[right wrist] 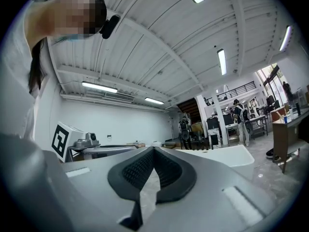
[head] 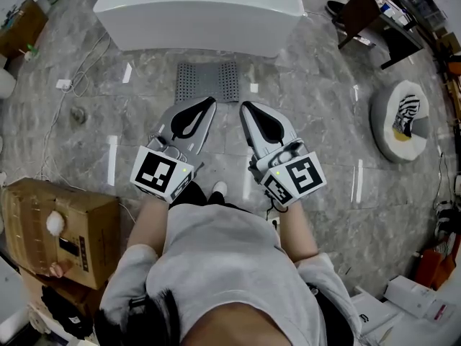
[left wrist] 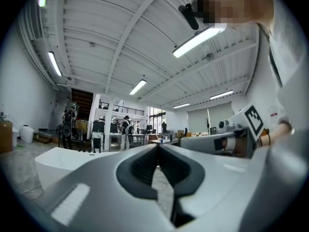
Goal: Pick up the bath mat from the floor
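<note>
Grey shirt [head: 230, 265], left tongs [head: 210, 101], right tongs [head: 244, 105] — both pressed together (empty), bath mat [head: 207, 82] ahead by tub [head: 202, 16] edge

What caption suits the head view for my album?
Both shut, the left claw and right claw point toward the grey bath mat beside a white bathtub.

Grey perforated bath mat [head: 207, 82]: flat on marble floor, just before white tub, untouched.
</note>
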`<state>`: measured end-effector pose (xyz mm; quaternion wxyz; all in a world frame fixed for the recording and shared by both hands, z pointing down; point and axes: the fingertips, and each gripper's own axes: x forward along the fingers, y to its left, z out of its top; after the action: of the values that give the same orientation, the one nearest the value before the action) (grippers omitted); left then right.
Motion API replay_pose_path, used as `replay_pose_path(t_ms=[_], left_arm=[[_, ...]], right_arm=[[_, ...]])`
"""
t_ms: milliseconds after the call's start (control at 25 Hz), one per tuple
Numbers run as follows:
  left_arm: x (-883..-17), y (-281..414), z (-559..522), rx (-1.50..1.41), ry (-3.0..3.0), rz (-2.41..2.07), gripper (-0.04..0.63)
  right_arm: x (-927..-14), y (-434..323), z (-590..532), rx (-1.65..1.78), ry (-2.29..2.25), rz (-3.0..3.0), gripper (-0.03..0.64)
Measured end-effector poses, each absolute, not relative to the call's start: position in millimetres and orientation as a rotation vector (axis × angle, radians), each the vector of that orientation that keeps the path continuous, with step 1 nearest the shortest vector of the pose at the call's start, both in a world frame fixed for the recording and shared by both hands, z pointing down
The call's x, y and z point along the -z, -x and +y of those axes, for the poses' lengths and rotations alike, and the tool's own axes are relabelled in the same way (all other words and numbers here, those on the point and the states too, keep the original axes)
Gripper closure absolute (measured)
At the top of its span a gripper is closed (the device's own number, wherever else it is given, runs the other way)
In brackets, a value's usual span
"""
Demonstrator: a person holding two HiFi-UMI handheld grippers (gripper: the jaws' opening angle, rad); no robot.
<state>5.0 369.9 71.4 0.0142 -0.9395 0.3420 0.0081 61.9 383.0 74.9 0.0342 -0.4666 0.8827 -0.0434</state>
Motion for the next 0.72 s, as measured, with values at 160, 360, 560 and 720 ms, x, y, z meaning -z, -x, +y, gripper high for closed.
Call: replay_pose_path(t_ms=[160,360,560,720], left_arm=[[-75,-16,364,-0.007,2.923,1.061,0.594],[-77,-21,346,0.000,2.927,1.043,0.594],[-81,-14,319,0.019,2.929,1.016,0.594],[-79,-5,291,0.021,2.940,0.999,0.594]], right_arm=[[-78,-73,376,0.144,1.435,2.702,0.617],[-79,-80,358,0.151,1.461,2.682,0.617],[-80,-72,332,0.166,1.486,2.666,0.617],[-77,-62,304,0.167,1.505,2.659,0.617]])
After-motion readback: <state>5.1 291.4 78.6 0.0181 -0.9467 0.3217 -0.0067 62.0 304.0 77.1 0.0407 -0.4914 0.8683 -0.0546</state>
